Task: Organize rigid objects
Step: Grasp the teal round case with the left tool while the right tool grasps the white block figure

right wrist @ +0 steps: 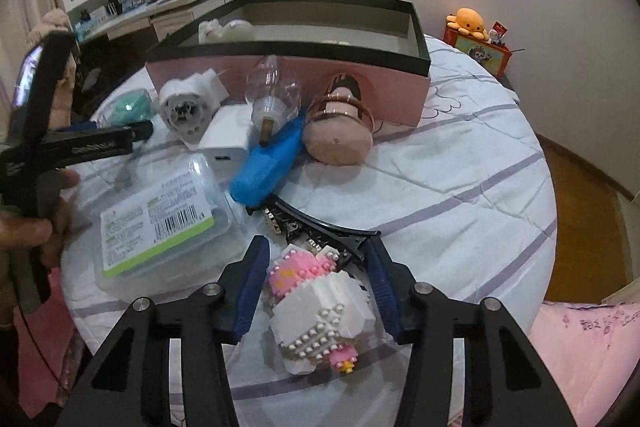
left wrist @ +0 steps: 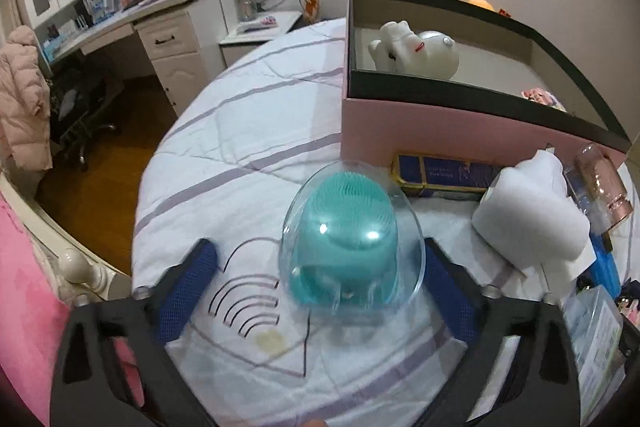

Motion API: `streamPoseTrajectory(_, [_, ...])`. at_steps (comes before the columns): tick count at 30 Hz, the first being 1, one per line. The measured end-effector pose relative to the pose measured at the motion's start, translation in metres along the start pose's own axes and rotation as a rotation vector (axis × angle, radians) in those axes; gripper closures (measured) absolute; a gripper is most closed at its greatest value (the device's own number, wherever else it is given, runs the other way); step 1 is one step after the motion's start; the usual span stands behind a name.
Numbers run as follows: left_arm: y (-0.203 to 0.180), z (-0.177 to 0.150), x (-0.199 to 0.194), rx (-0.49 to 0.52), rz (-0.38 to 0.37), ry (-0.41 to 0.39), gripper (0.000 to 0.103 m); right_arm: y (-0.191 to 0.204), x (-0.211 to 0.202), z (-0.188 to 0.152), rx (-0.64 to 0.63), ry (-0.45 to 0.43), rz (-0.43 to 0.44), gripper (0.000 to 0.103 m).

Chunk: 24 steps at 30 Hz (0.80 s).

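My left gripper (left wrist: 320,259) is open around a teal brush in a clear domed case (left wrist: 350,235) lying on the bed; the case rests against the right finger, with a gap to the left one. My right gripper (right wrist: 316,259) is open around a white and pink brick figure (right wrist: 320,307) on the bed, with small gaps on both sides. A pink box with a black rim (left wrist: 440,123) (right wrist: 288,67) stands behind, holding a white toy (left wrist: 416,51). The left gripper's body (right wrist: 80,143) shows in the right wrist view.
In front of the box lie a white cylinder device (right wrist: 184,111), a white charger (right wrist: 224,143), a clear bottle (right wrist: 272,95), a blue tool (right wrist: 268,163), a pink round case (right wrist: 340,135), a clear packaged box (right wrist: 160,223), a black hair clip (right wrist: 320,227) and a dark blue tin (left wrist: 444,175). A desk (left wrist: 120,19) stands beyond the bed.
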<state>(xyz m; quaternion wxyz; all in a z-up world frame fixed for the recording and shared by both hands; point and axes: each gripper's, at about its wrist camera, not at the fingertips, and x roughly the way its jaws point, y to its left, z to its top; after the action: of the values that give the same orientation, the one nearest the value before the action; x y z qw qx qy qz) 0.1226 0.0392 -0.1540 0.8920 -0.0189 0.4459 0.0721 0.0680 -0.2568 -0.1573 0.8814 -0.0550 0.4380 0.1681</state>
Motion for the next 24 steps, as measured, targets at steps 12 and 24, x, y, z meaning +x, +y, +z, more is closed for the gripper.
streamPoseTrajectory(12, [0.000,-0.004,-0.015,-0.021,-0.037,-0.004,0.047,-0.006,-0.008,0.005,0.039,-0.010,0.024,0.069])
streamPoseTrajectory(24, [-0.009,-0.010,-0.020,0.013,-0.030,-0.012,0.047,-0.003,-0.003,-0.017,0.020,0.051,0.013,0.039])
